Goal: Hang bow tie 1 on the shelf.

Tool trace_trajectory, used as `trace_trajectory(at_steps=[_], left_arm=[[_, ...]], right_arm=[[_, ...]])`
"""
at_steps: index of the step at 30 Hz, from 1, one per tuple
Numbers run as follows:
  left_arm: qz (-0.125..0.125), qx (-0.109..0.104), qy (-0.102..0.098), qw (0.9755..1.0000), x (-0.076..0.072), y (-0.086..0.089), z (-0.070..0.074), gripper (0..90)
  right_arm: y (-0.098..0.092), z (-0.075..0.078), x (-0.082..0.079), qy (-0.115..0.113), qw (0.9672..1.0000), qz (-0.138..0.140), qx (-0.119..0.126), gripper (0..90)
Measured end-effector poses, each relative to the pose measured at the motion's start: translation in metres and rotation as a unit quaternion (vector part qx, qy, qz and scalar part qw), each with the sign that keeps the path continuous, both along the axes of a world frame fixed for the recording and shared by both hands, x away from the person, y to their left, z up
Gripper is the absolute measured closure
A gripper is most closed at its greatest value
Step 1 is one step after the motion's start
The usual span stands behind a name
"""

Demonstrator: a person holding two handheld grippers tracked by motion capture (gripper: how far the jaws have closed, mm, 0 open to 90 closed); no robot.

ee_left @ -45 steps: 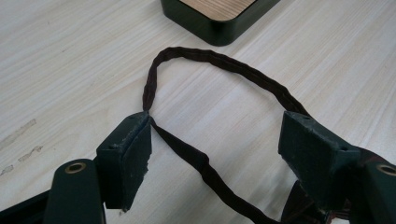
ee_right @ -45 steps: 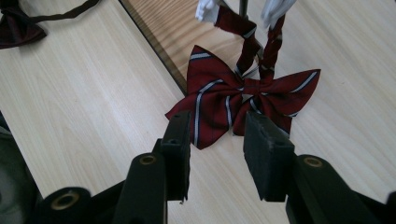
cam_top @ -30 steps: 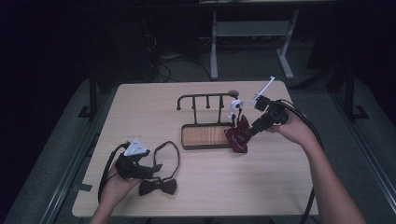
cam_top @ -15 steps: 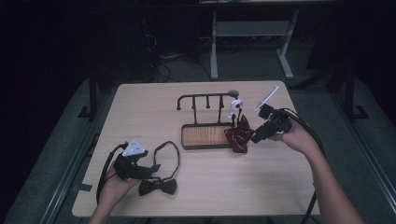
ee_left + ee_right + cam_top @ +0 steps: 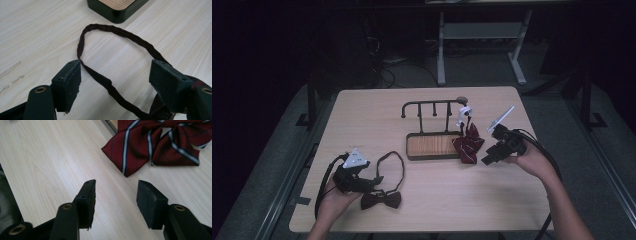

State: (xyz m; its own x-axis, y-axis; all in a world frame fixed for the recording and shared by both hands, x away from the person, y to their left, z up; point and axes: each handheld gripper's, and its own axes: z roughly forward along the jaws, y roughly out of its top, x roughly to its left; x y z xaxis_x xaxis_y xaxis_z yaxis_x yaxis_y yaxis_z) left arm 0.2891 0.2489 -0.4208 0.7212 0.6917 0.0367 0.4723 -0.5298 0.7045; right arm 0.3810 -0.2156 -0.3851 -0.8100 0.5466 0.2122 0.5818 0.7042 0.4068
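The right gripper [image 5: 490,158] sits low over the pale wooden worktop [image 5: 377,115], jaws parted with nothing between them; they've just been opening wider. From its own camera, the dark red bow tie with white-and-navy stripes [image 5: 152,142] lies at about 12 to 1 o'clock, just ahead of the pads and not touching them. From above, that tie hangs by a white clip off the black metal hook rack with a wooden base tray [image 5: 432,145], its lower edge resting on the worktop beside the tray.

The left gripper [image 5: 377,179] is released too, jaws straddling the neck strap of a plain dark brown bow tie [image 5: 381,200] at the near-left of the worktop.

Best bet for the striped one, probably: come in flat, catch one wing near the knot, and don't drag the rack.
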Motion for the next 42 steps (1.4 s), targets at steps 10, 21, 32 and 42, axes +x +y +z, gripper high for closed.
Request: trace_trajectory(at_steps=[10, 21, 32, 42], left_arm=[[0.004, -0.001, 0.004, 1.0000, 0.000, 0.000, -0.002, 26.1], [-0.003, 0.007, 0.004, 1.0000, 0.001, -0.001, -0.002, 26.1], [-0.003, 0.003, 0.007, 1.0000, 0.001, -0.001, -0.002, 26.1], [-0.003, 0.001, 0.009, 1.0000, 0.001, -0.002, -0.003, 26.1]], right_arm=[[-0.006, -0.007, -0.005, -0.005, 1.0000, -0.006, 0.006, 48.4], [-0.010, -0.015, -0.012, -0.005, 0.9999, -0.009, 0.011, 47.6], [-0.012, -0.022, -0.022, -0.007, 0.9998, -0.010, 0.018, 45.2], [-0.010, -0.024, -0.033, -0.014, 0.9998, -0.006, 0.016, 44.9]])
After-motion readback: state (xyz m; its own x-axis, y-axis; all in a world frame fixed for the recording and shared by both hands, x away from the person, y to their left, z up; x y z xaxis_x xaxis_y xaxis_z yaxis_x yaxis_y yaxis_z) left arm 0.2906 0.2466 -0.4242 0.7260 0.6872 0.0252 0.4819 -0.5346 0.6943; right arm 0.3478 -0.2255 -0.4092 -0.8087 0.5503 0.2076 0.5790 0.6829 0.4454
